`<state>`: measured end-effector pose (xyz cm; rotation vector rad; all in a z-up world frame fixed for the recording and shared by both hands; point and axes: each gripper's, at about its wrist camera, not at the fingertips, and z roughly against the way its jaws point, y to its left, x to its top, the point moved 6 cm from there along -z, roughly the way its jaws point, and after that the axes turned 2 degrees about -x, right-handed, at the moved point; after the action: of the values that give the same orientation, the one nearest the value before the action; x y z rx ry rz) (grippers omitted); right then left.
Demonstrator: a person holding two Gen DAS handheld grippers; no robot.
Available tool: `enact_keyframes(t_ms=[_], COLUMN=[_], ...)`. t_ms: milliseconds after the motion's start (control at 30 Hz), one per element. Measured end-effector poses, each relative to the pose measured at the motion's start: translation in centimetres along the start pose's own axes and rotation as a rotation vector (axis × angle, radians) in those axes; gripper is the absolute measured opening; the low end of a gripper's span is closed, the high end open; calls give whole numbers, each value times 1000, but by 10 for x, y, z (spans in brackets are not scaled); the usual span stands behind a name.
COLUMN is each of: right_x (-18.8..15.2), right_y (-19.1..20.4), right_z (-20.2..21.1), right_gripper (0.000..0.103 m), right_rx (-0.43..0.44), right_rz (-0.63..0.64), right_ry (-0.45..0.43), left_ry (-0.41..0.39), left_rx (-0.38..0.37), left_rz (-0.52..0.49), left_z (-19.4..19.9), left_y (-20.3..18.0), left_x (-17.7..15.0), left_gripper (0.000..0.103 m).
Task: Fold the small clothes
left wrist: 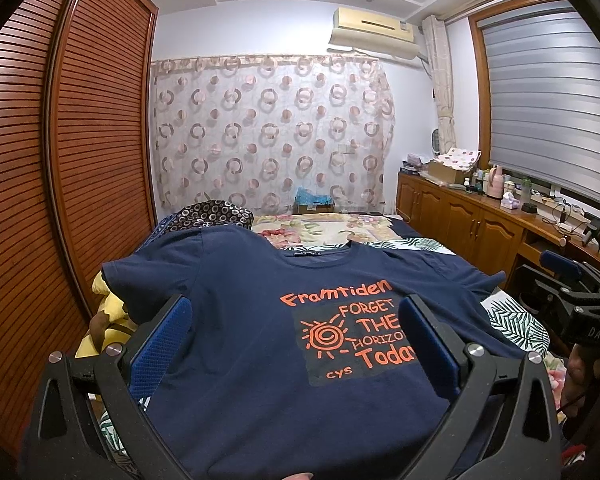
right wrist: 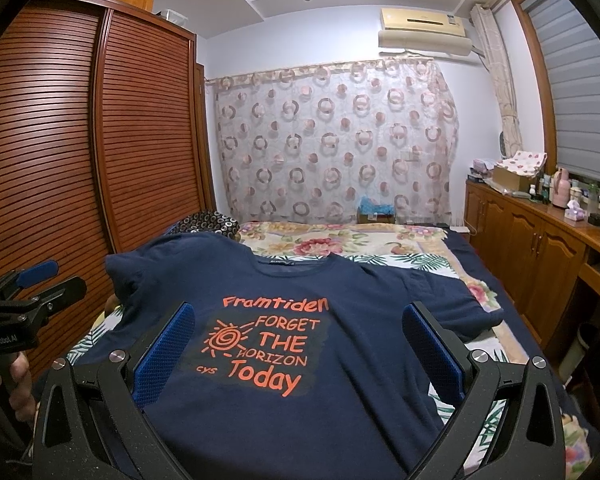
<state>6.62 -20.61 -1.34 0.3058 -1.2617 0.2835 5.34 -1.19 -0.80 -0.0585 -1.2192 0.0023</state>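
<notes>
Navy tee (left wrist: 260,320) spread print-up on bed (right wrist: 380,240), collar toward curtain (right wrist: 332,136). Left gripper (left wrist: 296,340) and right gripper (right wrist: 298,344) both spread wide, empty, above print. Probably light, limp, wrinkle-prone; best pinched at sleeve or hem edges.

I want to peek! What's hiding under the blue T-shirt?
The navy T-shirt lies on a leaf-print sheet and a floral blanket. Whatever is directly beneath its middle is covered.

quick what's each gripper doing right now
Left gripper: open, holding nothing, above the navy T-shirt.
Right gripper: open, holding nothing.
</notes>
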Motion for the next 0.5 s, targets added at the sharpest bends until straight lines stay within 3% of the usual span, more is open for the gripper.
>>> enact_keyframes(t_ms=[500], right_x=[0], right_y=[2], right_z=[2], right_gripper=[103], right_rx=[11], right_rz=[1], right_ry=[-2], left_ry=[2], left_rx=[-1], left_rz=[0], left_z=[1], left_y=[-1], left_x=[-1], left_gripper=[103])
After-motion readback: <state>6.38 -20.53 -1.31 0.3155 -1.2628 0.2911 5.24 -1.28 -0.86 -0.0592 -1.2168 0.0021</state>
